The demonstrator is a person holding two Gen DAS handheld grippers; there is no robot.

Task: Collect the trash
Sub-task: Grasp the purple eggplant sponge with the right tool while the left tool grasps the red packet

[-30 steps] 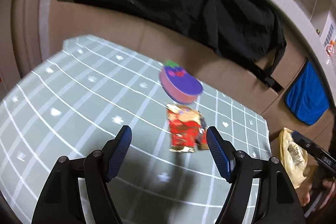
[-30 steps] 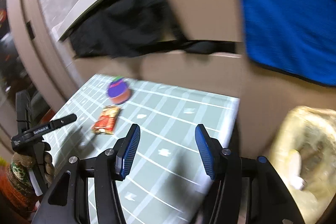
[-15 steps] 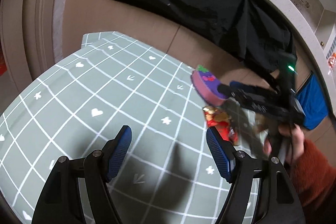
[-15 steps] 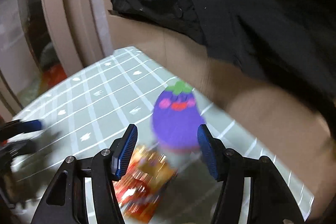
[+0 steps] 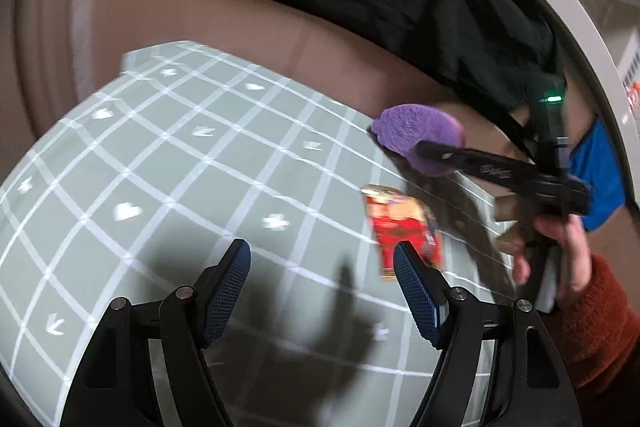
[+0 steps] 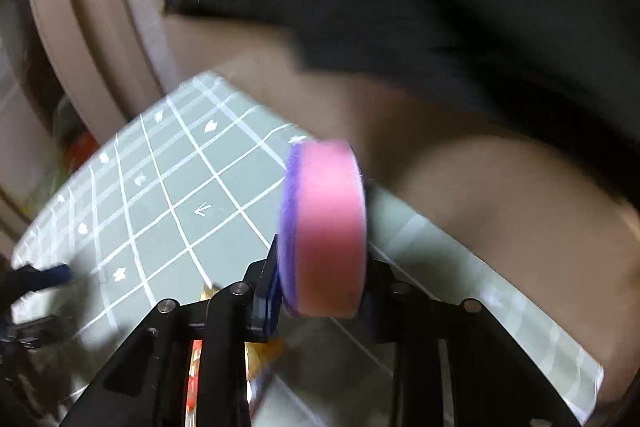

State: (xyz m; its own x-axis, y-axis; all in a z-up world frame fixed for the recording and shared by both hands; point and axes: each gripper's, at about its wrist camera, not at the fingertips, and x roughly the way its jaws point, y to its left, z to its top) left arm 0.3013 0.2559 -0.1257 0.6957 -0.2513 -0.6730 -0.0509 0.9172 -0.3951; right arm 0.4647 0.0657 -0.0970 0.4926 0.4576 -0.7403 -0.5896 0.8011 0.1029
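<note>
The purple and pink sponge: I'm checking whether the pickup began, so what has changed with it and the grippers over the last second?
The right gripper swung in from the table's right edge and its fingers are closing on the purple and pink sponge, now tipped on edge off the table. The red snack wrapper lies where it was. The left gripper remains open, holding nothing.

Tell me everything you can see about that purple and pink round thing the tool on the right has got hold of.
The sponge is a thick round pad: a fuzzy purple face over a pink, foam-like body. It stands on edge between the right gripper's closing jaws, which press on its two flat faces. From the left wrist view it appears lifted clear of the green checked mat, above the red snack wrapper. Blur hides finer detail.
</note>
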